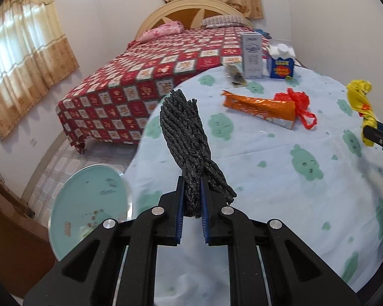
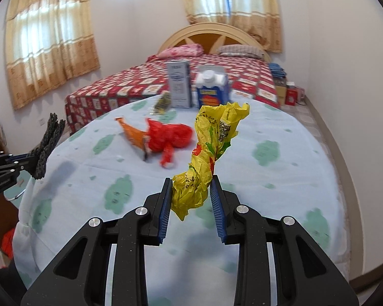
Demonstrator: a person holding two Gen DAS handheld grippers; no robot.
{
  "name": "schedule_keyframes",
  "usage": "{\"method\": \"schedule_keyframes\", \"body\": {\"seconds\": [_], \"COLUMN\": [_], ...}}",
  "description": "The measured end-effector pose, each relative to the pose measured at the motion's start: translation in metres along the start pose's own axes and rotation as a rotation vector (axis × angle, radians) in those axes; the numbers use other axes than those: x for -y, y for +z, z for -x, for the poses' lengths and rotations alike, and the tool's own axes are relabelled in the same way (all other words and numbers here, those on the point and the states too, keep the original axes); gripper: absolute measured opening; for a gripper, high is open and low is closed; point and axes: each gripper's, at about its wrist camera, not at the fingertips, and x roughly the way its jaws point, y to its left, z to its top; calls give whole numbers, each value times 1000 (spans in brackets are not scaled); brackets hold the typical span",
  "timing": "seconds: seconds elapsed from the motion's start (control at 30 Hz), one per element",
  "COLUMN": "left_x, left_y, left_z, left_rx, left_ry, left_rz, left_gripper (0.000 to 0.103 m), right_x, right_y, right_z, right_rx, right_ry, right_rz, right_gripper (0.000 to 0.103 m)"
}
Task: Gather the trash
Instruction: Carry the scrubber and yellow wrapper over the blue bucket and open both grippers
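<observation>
Left claw (image 1: 192, 201) clamped on a dark rope bundle (image 1: 189, 137), held up over the worktop's (image 1: 280, 168) left edge. A round teal tray (image 1: 89, 204) sits below, off the worktop.

Right claw (image 2: 191, 199) grips a crumpled yellow bag (image 2: 206, 158), raised above the worktop; the pads pinch its lower part.

On the worktop: orange wrapper (image 1: 260, 108) touching a red bag (image 1: 297, 102), small dark packet (image 1: 235, 75) near the far edge, grey box (image 1: 252, 56) and blue carton (image 1: 282, 62) upright side by side. Bed (image 1: 145, 76) behind.
</observation>
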Motion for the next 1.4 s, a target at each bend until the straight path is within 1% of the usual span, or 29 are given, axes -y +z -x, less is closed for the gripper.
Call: {"method": "schedule_keyframes", "body": {"seconds": [0.27,0.63,0.67,0.87,1.4], "left_x": [-51,-100,-104,-127,-170], "left_y": [-17,-39,-41,-51,-73], "left_z": [9,13,13,12,12], "left_rx": [-1,-18,-21,-31,-52], "left_ry": [69,133,139,167,199], "left_rz": [65,127,132,163,213], "left_gripper": [12,12,12,12,12], "right_x": [-47,-99,-110,-138,-211], "right_y": [19,36,38,43,49], "right_z": [-18,-40,-43,-53,-67], "right_rx": [0,-10,-11,-16,-23], "right_ry": [78,156,169,209,286], "right_rz": [70,139,159,208,318], "right_gripper": [31,30,30,30,31]}}
